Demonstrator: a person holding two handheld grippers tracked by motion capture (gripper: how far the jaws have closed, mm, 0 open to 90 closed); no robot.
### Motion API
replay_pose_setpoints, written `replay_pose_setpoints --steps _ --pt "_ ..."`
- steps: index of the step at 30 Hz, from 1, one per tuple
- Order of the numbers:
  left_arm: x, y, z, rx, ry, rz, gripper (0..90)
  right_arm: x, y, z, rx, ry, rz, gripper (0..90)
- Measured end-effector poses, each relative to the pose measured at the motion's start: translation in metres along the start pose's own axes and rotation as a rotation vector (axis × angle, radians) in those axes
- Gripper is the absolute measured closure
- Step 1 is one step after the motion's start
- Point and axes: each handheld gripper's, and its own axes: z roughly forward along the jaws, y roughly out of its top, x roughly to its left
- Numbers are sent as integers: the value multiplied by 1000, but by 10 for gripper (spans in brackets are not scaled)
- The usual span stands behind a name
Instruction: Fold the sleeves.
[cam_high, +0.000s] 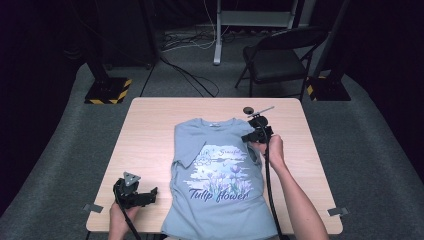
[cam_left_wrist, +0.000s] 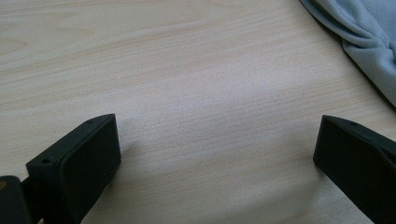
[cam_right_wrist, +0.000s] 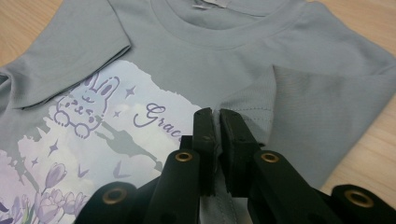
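Observation:
A grey-blue T-shirt (cam_high: 215, 170) with a rabbit and tulip print lies face up on the wooden table (cam_high: 145, 130), collar toward the far edge. My right gripper (cam_high: 249, 137) is shut on the shirt's right sleeve. In the right gripper view a fold of sleeve fabric is pinched between the black jaws (cam_right_wrist: 215, 114) and lifted over the shirt (cam_right_wrist: 210, 60). My left gripper (cam_high: 151, 195) rests near the front left of the table, open with nothing in it. In the left gripper view its jaws (cam_left_wrist: 217, 144) stand wide over bare wood, with the shirt's edge (cam_left_wrist: 369, 32) at the upper right.
A small black round object (cam_high: 248, 110) with a thin rod lies on the table beyond the right gripper. Behind the table stand a folding chair (cam_high: 280, 55) and stand bases with yellow-black stripes (cam_high: 107, 90). Tape marks (cam_high: 92, 207) sit at the front corners.

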Motion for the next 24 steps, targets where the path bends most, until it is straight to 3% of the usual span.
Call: replay_pose_setpoints --steps 7,14,24 --pt "0 0 0 0 -2 1 2 10 4 14 19 17 -9 851" --pt "0 0 0 0 -3 3 2 15 5 19 18 41 -21 735" --pt "0 0 0 0 -3 3 2 4 -5 12 24 15 -6 672"
